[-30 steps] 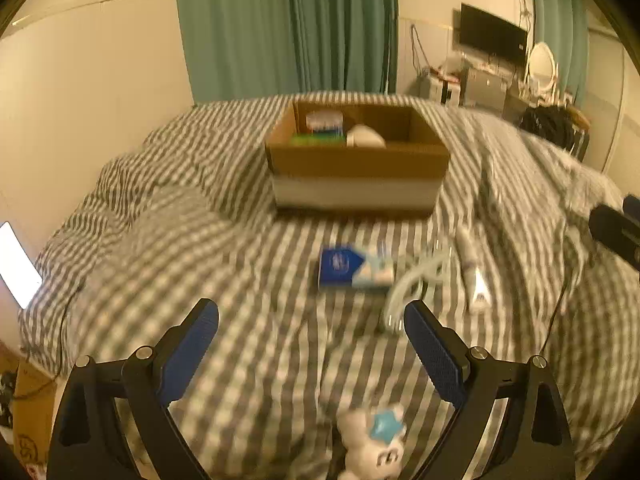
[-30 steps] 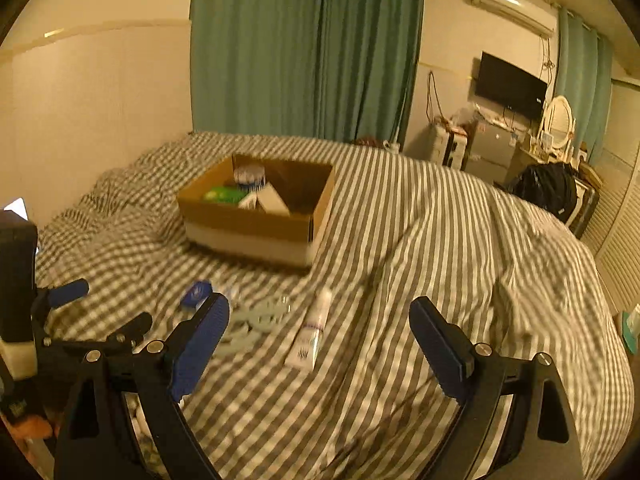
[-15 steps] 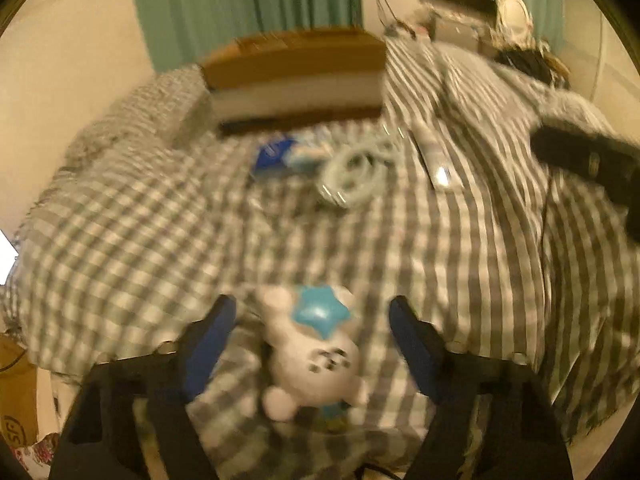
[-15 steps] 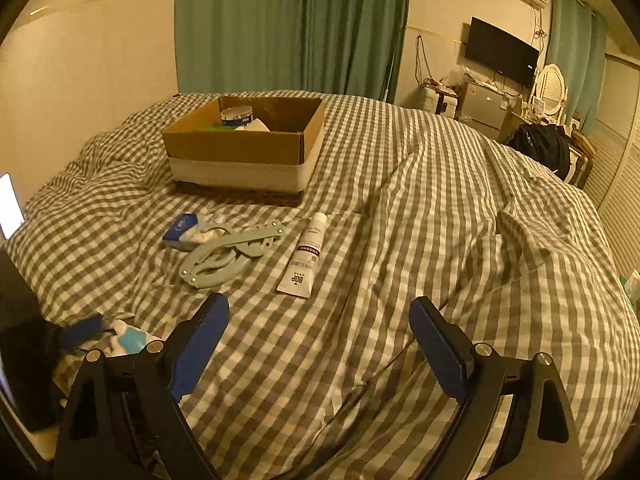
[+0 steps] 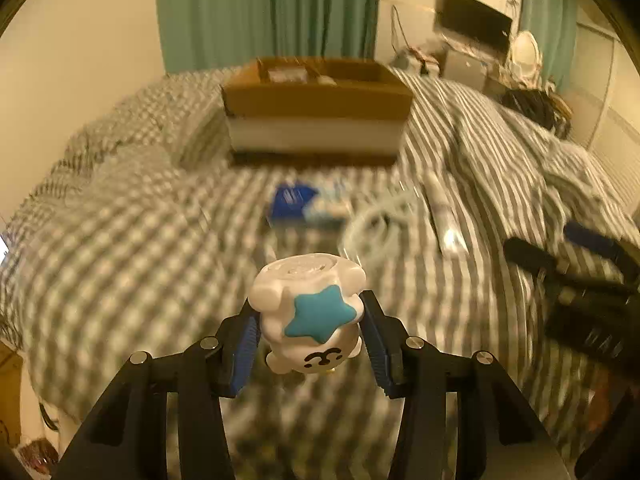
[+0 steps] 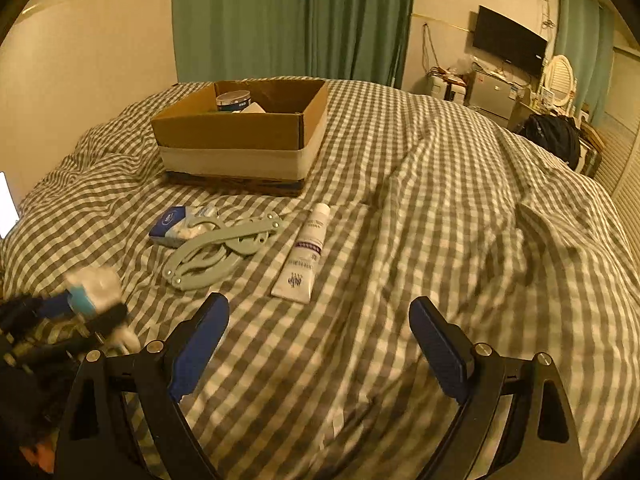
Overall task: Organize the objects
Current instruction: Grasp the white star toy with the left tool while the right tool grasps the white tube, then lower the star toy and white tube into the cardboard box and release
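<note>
My left gripper [image 5: 310, 326] is shut on a white bear toy [image 5: 310, 312] with a blue star, held above the checked bedspread. The right wrist view shows that same toy [image 6: 94, 286], blurred, at the far left. My right gripper [image 6: 318, 330] stands open over bare bedspread, nothing between its fingers. Ahead of it lie a white tube [image 6: 304, 254], pale green folded hangers [image 6: 218, 250] and a blue-and-white packet [image 6: 174, 222]. Beyond them sits an open cardboard box [image 6: 240, 136] with a tin and other items inside; the left wrist view shows this box [image 5: 316, 100] straight ahead.
The bed [image 6: 440, 208] has rumpled folds on the right. A backpack [image 6: 554, 138], TV [image 6: 508, 42], small fridge and mirror stand by the far right wall. Green curtains [image 6: 292, 16] hang behind the bed. A lit screen [image 6: 7, 204] glows at the left edge.
My left gripper dropped down around the bear toy, closed on it and lifted it off the bedspread. The right gripper drifted slightly closer to the tube, still open.
</note>
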`<state>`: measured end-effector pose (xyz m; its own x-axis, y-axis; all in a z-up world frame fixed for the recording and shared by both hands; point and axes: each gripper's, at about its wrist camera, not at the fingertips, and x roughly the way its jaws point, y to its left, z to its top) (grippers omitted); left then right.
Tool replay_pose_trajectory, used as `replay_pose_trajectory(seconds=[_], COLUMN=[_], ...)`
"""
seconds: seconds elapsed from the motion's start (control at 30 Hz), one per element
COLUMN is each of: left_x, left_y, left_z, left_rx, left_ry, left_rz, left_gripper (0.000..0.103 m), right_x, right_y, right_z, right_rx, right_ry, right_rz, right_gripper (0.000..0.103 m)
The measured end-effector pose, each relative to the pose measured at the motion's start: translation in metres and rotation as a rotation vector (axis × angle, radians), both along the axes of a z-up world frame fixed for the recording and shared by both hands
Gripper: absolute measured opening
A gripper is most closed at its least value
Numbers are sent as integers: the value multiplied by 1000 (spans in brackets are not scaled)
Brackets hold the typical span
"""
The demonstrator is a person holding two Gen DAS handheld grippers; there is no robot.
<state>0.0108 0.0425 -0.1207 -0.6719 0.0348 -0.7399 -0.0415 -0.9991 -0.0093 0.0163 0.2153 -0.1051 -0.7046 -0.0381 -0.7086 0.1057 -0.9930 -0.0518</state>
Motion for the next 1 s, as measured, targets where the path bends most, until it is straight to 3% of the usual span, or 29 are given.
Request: replay_pose_trajectory(seconds=[0.13, 0.47, 0.57, 0.63, 0.83, 1.0], left_x=[-28, -85, -98, -106, -119, -124], left_y=[-5, -26, -28, -28, -24, -22], left_z=[4, -1, -2, -2, 9, 35], left_rx=[6, 16, 21, 17, 36, 47], left_ry=[18, 16, 5, 4, 21, 67], left_rz=[12, 53, 50, 47, 36, 29], left_gripper=[49, 49, 49, 49, 49, 49], right_x=[-29, -127, -139, -138, -128, -120], right_y=[-3, -13, -9, -8, 9, 12], right_z=[-5, -52, -65, -67, -39, 7], right_rx=[11, -2, -30, -38, -97, -128], right_ry=[-16, -173, -208, -204, -132, -35], right_rz=[10, 14, 9, 17, 6, 25], right_gripper=[90, 46, 30, 27, 24, 24])
